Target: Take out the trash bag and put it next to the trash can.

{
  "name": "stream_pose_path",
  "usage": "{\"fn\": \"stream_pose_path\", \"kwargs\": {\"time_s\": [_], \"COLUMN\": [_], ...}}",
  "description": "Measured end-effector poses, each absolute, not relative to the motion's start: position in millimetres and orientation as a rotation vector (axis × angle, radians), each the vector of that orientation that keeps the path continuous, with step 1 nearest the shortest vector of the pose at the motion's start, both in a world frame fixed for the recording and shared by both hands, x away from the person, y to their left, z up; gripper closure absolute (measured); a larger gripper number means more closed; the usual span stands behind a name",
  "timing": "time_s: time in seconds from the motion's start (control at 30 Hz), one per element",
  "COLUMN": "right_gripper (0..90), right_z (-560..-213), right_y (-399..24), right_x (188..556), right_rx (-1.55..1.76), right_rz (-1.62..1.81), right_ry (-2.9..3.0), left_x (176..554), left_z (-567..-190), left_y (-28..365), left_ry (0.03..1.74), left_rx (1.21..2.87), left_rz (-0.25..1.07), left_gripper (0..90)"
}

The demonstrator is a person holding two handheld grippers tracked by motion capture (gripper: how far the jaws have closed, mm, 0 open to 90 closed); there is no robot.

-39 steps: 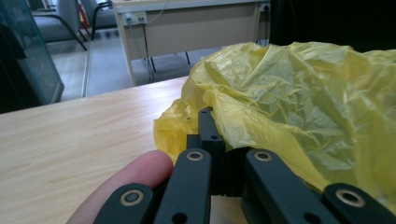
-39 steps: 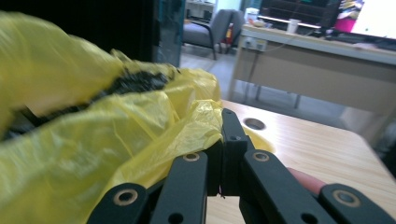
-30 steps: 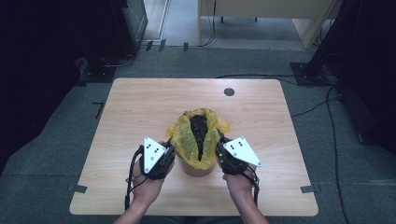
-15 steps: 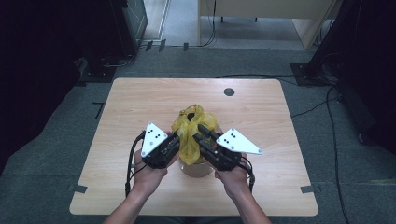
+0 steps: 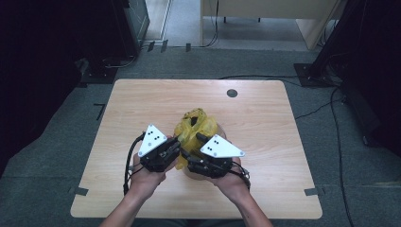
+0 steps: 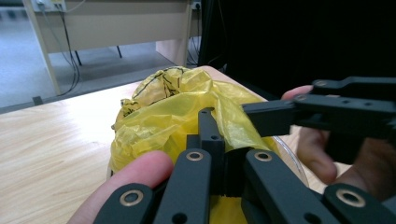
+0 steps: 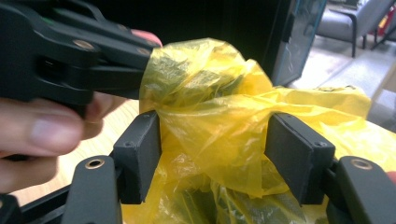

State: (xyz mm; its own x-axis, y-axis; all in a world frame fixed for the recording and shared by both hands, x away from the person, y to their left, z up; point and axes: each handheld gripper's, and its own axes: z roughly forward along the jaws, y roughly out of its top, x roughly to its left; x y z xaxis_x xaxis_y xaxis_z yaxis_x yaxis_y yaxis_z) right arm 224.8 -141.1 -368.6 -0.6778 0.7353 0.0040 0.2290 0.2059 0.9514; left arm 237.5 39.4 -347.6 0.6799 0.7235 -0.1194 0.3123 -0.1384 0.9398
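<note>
A crumpled yellow plastic bag [image 5: 196, 126] sits over a round pale container [image 5: 191, 174] near the front middle of the wooden table [image 5: 265, 123]. My left gripper [image 5: 182, 147] is shut on a fold of the bag's film [image 6: 187, 107], its tips [image 6: 211, 123] pinching the gathered top. My right gripper [image 5: 193, 144] meets it from the other side. Its jaws have just been opening and now stand apart, with a bunch of the bag [image 7: 219, 116] between the pads [image 7: 140, 154]. In the right gripper view, the left gripper [image 7: 147, 70] grips the film at upper left.
A small dark round hole [image 5: 231, 93] marks the table's far side. Black cabinets [image 5: 56, 56] stand to the left, and a wooden desk [image 5: 269, 14] stands behind. Cables [image 5: 335, 118] run over the grey floor on the right. Bare tabletop lies on both sides of the bag.
The bag's mouth, held wide a second ago, is now gathered into a bunch. Both grippers have come together over it, and the right jaws have opened.
</note>
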Motion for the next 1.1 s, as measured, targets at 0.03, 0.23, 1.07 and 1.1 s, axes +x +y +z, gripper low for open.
{"fn": "stream_pose_path", "kwargs": {"time_s": [0.03, 0.23, 1.07, 1.1], "right_gripper": [37.8, 57.0, 88.4, 88.5], "right_z": [-369.5, -374.7, -370.2, -369.5], "right_y": [-137.6, -125.3, -136.8, -138.6], "right_x": [225.5, 228.2, 223.1, 224.0], "right_rx": [0.896, 0.914, 0.996, 1.005], "right_rz": [1.465, 1.41, 1.39, 1.394], "right_ry": [2.04, 2.04, 1.821, 1.811], "left_x": [237.5, 234.5, 232.4, 232.8], "left_z": [-347.6, -348.0, -357.6, -358.7], "left_y": [39.7, 40.6, 60.7, 62.5], "left_ry": [0.838, 0.829, 0.912, 0.916], "left_rx": [1.728, 1.727, 1.743, 1.744], "left_rz": [0.433, 0.411, 0.56, 0.555], "left_gripper": [90.0, 90.0, 34.8, 34.6]}}
